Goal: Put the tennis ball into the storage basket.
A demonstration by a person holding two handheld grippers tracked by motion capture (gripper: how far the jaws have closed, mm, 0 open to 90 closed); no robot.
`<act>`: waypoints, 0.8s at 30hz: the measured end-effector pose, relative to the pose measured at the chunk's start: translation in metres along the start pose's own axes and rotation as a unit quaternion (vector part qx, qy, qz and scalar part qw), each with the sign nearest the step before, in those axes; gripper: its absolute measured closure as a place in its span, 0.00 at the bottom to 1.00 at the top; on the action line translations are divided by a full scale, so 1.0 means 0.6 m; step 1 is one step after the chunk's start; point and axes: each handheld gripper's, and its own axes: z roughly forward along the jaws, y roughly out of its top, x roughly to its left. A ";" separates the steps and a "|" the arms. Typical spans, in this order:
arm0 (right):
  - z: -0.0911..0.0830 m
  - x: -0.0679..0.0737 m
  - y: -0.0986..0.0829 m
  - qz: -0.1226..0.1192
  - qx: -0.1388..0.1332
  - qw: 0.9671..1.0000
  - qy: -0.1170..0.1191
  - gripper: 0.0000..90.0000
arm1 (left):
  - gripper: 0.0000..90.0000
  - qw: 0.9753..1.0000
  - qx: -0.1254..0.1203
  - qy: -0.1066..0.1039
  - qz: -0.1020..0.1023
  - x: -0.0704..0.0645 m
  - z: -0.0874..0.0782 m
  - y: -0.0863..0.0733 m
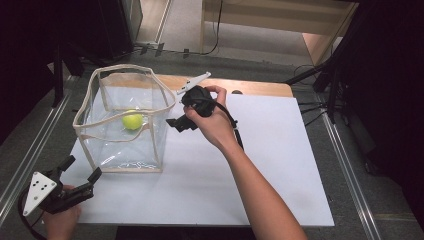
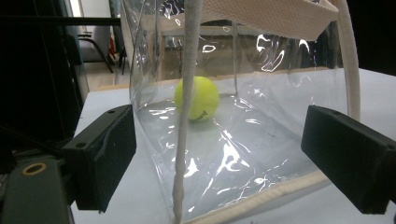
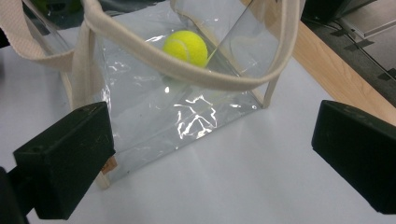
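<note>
At far left of the high view, left gripper [image 1: 80,170] low over the near left corner of the white desk [image 1: 280,165], held in a hand [image 1: 62,220], grey three-cornered plate on top, fingers [image 1: 94,175] spread wide, nothing between them, aimed at the near corner of the bag [image 1: 125,150]. Just beyond, clear plastic bag standing upright and open on the desk, edged in cream webbing, cream handles [image 1: 120,70] arching over the top. Inside, on the bag's floor toward the far side, yellow-green ball [image 1: 132,120]. In the left gripper view, fingers [image 2: 102,154] far apart at either edge, bag [image 2: 261,154] close ahead between them but untouched, cream seam running upright in front, ball [image 2: 197,98] seen through the plastic with a small dark mark on its lower side, too blurred to read. Further right in the high view, right gripper [image 1: 181,110] raised just beside the bag's right top edge, gripped by a hand [image 1: 212,125], cable trailing along the forearm. In the right gripper view, fingers [image 3: 70,163] wide open and empty, looking down on the bag [image 3: 187,112], handle [image 3: 187,74] curving across, ball [image 3: 185,46] beneath it inside. Small tan tag at the bag's lower corner, writing unreadable. No legible brand anywhere.
</note>
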 end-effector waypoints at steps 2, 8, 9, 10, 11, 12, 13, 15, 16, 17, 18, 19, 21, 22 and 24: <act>0.001 0.002 -0.010 0.001 -0.002 1.000 0.000 0.00 | 0.12 1.000 0.000 0.000 0.000 0.000 0.000 0.000; 0.000 0.005 -0.032 0.003 -0.006 1.000 -0.001 0.00 | 0.12 1.000 0.000 0.000 0.001 0.000 0.000 0.000; 0.000 0.005 -0.037 0.002 -0.007 1.000 -0.004 0.00 | 0.12 1.000 -0.001 0.000 0.000 0.000 0.000 0.000; -0.001 0.006 -0.040 0.004 -0.009 1.000 -0.005 0.00 | 0.12 1.000 0.000 0.000 0.000 0.000 0.000 0.000; -0.002 0.006 -0.045 0.006 -0.010 1.000 -0.004 0.00 | 0.12 1.000 0.000 0.000 0.000 0.000 0.000 0.000; -0.002 0.007 -0.048 0.006 -0.012 1.000 -0.006 0.00 | 0.12 1.000 -0.001 -0.001 0.001 0.000 0.000 0.000; -0.003 0.007 -0.052 0.007 -0.015 1.000 -0.006 0.00 | 0.12 1.000 -0.001 -0.001 0.001 0.000 0.000 0.000; -0.005 0.008 -0.060 0.009 -0.019 1.000 -0.005 0.00 | 0.12 1.000 -0.002 -0.002 0.001 -0.001 0.000 0.000; -0.005 0.009 -0.064 0.010 -0.022 1.000 -0.006 0.00 | 0.12 1.000 0.000 -0.002 0.001 -0.001 0.000 0.000; -0.006 0.009 -0.068 0.011 -0.022 1.000 -0.006 0.00 | 0.12 1.000 -0.001 -0.002 0.001 -0.001 0.000 0.000; -0.006 0.010 -0.072 0.012 -0.022 1.000 -0.005 0.00 | 0.12 1.000 -0.002 -0.002 0.001 -0.001 0.000 0.000; -0.007 0.009 -0.076 0.010 -0.024 1.000 -0.007 0.00 | 0.12 1.000 -0.001 -0.001 0.002 0.000 0.000 0.000; -0.008 0.011 -0.086 0.017 -0.027 0.999 -0.006 0.00 | 0.12 1.000 -0.001 -0.002 0.001 -0.001 0.000 0.000; -0.008 0.012 -0.090 0.019 -0.027 0.999 -0.008 0.00 | 0.12 1.000 -0.001 -0.001 0.001 -0.001 0.000 0.000; -0.008 0.014 -0.101 0.019 -0.028 0.999 -0.007 0.00 | 0.12 1.000 -0.001 -0.001 0.001 -0.001 0.000 0.000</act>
